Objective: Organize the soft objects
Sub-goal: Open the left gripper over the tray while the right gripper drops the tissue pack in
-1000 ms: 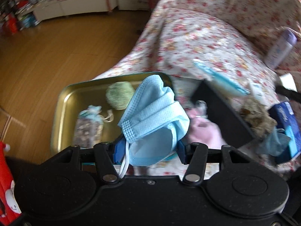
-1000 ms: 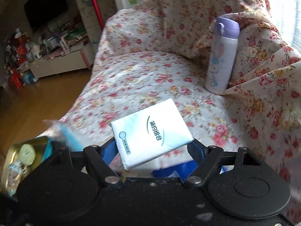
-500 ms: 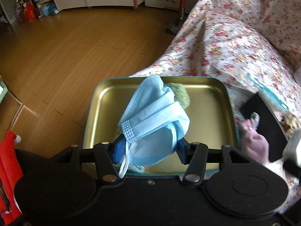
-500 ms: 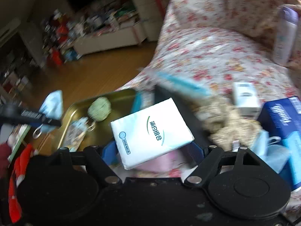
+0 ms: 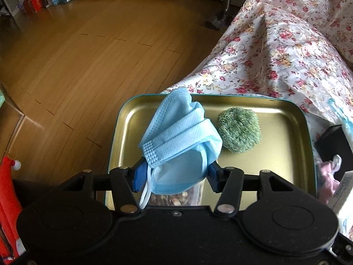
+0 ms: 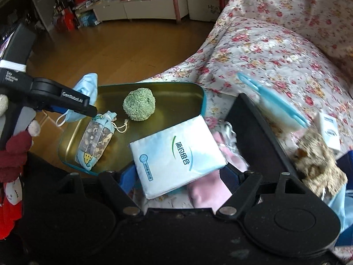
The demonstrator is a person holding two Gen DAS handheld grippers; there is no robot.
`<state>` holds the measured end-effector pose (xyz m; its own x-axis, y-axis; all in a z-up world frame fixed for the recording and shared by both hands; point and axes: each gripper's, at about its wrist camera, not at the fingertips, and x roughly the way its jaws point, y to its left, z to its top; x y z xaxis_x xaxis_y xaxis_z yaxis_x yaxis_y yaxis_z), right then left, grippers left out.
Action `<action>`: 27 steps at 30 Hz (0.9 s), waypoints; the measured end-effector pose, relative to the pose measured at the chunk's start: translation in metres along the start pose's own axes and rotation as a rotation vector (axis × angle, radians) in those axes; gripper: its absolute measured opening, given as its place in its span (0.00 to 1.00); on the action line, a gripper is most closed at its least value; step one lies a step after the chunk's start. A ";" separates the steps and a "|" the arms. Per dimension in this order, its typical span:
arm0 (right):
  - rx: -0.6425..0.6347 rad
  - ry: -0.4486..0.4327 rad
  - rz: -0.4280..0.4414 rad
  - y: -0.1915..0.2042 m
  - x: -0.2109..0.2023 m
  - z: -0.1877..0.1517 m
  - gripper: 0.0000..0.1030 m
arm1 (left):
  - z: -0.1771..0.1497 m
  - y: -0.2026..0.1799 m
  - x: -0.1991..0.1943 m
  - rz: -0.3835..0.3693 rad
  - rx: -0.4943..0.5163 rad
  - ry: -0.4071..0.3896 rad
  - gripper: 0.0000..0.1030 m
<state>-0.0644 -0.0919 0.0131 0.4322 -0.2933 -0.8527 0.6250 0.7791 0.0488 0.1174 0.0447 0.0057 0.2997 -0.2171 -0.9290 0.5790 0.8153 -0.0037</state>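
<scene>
Left gripper [image 5: 175,174] pinches a blue mask [image 5: 179,141] above the gold tray [image 5: 284,152], frame centre; right gripper [image 6: 177,172] clamps a tissue pack [image 6: 176,150]. Risk: the mask's loop snagging a jaw on release.

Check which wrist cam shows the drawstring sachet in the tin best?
Right wrist view: the drawstring sachet lies fully visible in the gold tin tray, beside the green scrubber ball. In the left wrist view, the blue face mask hides nearly all of it.
</scene>
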 end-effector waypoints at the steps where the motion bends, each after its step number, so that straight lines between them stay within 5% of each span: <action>1: -0.007 0.001 -0.003 0.002 0.003 0.002 0.77 | 0.002 0.001 0.003 0.000 0.001 0.004 0.51; 9: -0.006 -0.002 0.002 0.013 0.023 0.017 0.85 | 0.009 0.004 0.018 -0.005 0.008 0.003 0.68; 27: 0.026 0.004 -0.002 -0.006 0.007 -0.008 0.85 | -0.014 -0.001 -0.004 -0.011 -0.004 0.008 0.69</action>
<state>-0.0708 -0.0944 0.0022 0.4283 -0.2928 -0.8549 0.6428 0.7636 0.0605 0.1048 0.0519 0.0046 0.2874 -0.2214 -0.9319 0.5792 0.8151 -0.0150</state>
